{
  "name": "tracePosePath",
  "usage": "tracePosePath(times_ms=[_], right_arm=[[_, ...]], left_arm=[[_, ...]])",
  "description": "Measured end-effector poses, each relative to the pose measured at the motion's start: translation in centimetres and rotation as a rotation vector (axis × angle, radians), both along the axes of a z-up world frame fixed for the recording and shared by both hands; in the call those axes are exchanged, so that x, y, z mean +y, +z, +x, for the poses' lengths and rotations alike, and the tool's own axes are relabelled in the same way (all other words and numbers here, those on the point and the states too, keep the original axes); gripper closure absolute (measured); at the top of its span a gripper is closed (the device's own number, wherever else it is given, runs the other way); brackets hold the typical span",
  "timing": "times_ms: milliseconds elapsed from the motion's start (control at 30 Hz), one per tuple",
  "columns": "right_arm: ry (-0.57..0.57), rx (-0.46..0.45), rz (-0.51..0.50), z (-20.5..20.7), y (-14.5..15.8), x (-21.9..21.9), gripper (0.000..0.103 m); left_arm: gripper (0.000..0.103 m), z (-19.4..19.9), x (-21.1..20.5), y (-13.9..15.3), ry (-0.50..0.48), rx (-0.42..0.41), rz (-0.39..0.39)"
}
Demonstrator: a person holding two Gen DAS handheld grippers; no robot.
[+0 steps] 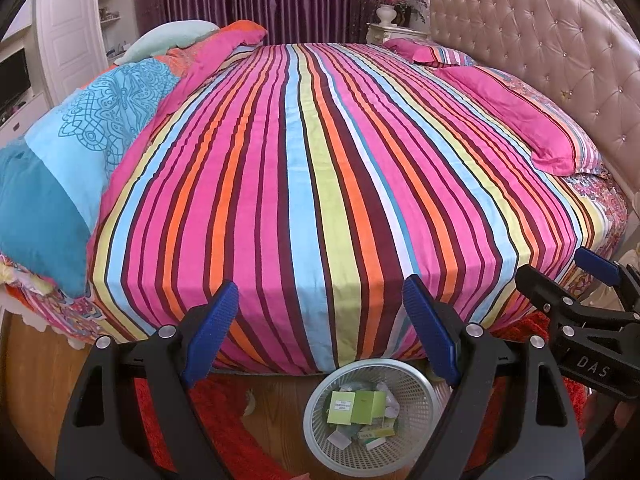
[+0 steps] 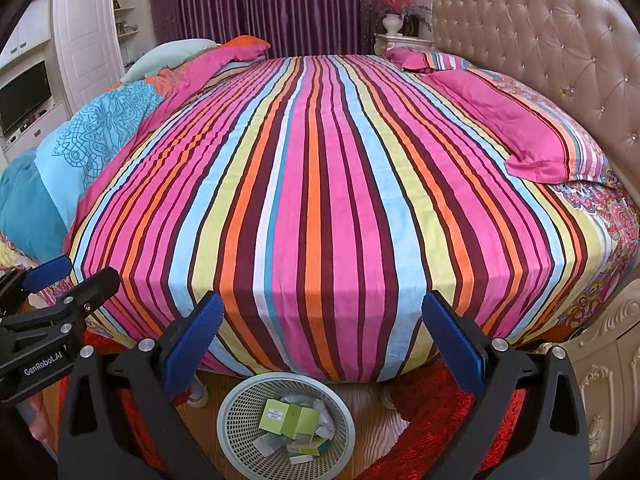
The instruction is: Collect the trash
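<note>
my left gripper point(image 1: 316, 320) and right gripper point(image 2: 322, 340) both hung with jaws apart, nothing between them, side by side over the near edge of the bed point(image 2: 320, 160). the basket point(image 1: 416, 392) sat on the wood floor point(image 1: 276, 412) right below and ahead, a bit nearer the left tool, with green boxes point(image 2: 290, 414) and paper scraps already in it. no long axis that mattered, round rim. striped cover point(image 1: 320, 160) looked bare of trash, so i judged the job about done. red rug point(image 2: 432, 420) flanked the basket, headboard point(image 1: 540, 48) on the right, purple curtain point(image 2: 280, 4) behind

Right gripper point(image 1: 592, 276) body, seen beside the left gripper: "DAS"
Left gripper point(image 2: 60, 276) body, seen beside the right gripper: "GenRobot.AI"
Green box point(image 2: 286, 418) label, below the grippers: unreadable
</note>
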State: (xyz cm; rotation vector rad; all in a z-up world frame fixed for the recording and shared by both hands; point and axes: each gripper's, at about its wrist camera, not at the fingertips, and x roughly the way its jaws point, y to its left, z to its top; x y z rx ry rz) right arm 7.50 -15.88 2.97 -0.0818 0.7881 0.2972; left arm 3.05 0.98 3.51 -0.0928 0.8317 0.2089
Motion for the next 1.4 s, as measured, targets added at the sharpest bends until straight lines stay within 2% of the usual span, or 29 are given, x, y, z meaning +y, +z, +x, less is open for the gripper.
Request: tracePosePath(times_ms=[800,967,1067,1200,1400], right_arm=[[0.003,0.018,-0.002,-0.1,-0.4,0.3,0.008],[0.008,0.021,-0.006,-0.3,-0.5,0.4,0.008],[0.011,0.024,-0.009,-0.4,-0.6,0.5,0.008],[0.011,0.020,-0.007,-0.5,-0.5,0.4,0.008],[0.013,0.013,-0.006,-0.6,-0.3,0.5,0.008]], left_arm=[[0.021,0.2,-0.1,-0.2,-0.003,0.008,0.012],[0.021,0.2,0.1,0.0,0.033,0.001,0.036],[0.021,0.0,0.3,0.1,0.037,-0.011,0.025],[0.021,-0.4,0.0,0.8,0.033,-0.042,0.056],[0.021,-0.2,0.2,1.0,0.017,-0.038,0.007]])
